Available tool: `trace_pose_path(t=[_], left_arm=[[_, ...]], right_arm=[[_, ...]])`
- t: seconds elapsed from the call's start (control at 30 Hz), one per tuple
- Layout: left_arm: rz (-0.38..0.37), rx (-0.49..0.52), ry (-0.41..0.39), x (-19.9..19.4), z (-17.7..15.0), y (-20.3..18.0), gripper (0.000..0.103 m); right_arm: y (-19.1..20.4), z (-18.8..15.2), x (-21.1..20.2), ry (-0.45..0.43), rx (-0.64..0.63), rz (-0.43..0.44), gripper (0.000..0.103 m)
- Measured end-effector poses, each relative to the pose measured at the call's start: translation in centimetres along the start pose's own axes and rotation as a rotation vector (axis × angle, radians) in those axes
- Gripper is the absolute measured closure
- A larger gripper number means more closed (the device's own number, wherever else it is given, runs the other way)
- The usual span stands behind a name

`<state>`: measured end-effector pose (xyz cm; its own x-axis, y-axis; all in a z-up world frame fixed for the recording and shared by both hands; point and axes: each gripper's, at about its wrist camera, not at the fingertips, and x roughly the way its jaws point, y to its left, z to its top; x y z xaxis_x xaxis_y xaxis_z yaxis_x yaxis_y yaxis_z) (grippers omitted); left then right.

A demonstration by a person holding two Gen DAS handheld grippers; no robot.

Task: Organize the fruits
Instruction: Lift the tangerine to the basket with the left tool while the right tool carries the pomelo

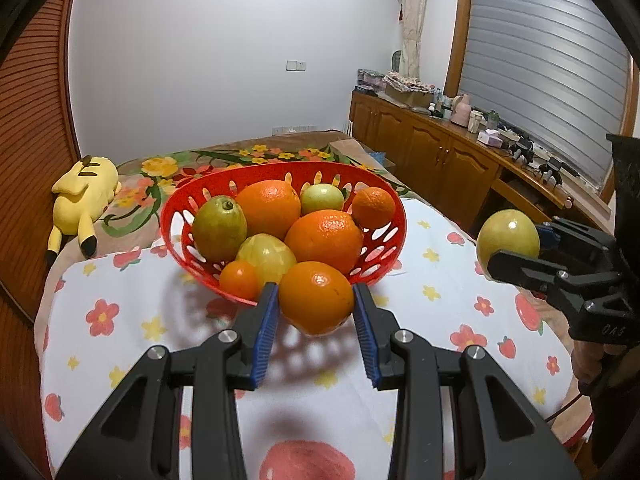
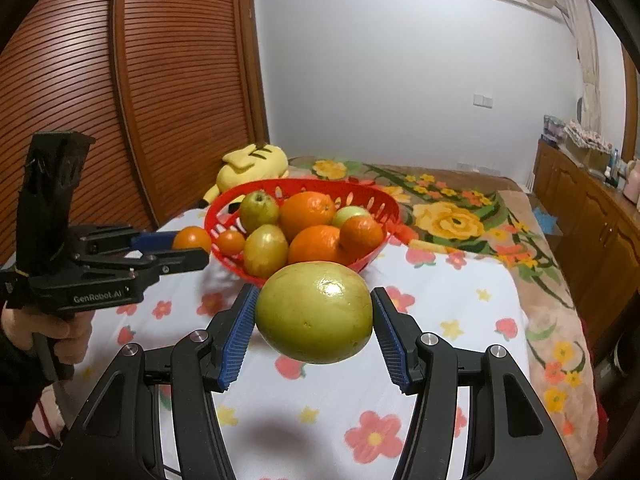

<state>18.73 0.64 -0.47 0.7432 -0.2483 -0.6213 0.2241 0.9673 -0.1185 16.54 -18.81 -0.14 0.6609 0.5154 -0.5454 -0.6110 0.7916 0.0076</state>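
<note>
**Two fruits held clear of the cloth, basket filled behind**

While both grippers are held above the flower-printed white cloth (image 1: 132,344), a fruit is clamped in each. A round, glossy orange (image 1: 316,298) is pinched by the left gripper (image 1: 315,300); its jaws are drawn fairly close, and both ribbed blue pads (image 1: 267,332) are pressed against the fruit's sides. The orange is seen lifted off the cloth, just in front of the near rim of the red perforated plastic basket (image 1: 180,204), and its shadow is cast on the fabric below.

A larger, smooth yellow-green round fruit (image 2: 314,312) is gripped by the right gripper (image 2: 314,320), whose jaws are spread wider to take its girth, with the blue pads touching it on both flanks. This fruit is likewise held off the cloth, in front of the basket and to the right of the left gripper's orange.

Inside the basket several fruits are piled: two large oranges, smaller orange citrus fruits, a green pear-shaped fruit (image 1: 219,228) and other pale green fruits. The basket is set on the cloth-covered bed.

A yellow plush toy with black-tipped ears (image 1: 80,200) is seen lying on the floral blanket (image 2: 452,216) beyond the basket, against the slatted wooden doors (image 2: 120,100). The handle of the left gripper is grasped by a person's hand (image 2: 60,336), visible in the right wrist view.
</note>
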Motion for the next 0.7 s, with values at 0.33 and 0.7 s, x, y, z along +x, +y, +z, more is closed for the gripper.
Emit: trace_pose_path(t=[0.33,0.7], left_arm=[[-0.014,-0.005,0.025,2.1,1.6,0.5,0.068],[-0.028,-0.012,0.044,4.1,3.0,1.1,0.068]], right_arm=[[-1.1,2.2,2.3,0.014,-0.01,0.006,0.045],[-2.8,5.3,6.2,0.038,-0.027,0.013,0.045]])
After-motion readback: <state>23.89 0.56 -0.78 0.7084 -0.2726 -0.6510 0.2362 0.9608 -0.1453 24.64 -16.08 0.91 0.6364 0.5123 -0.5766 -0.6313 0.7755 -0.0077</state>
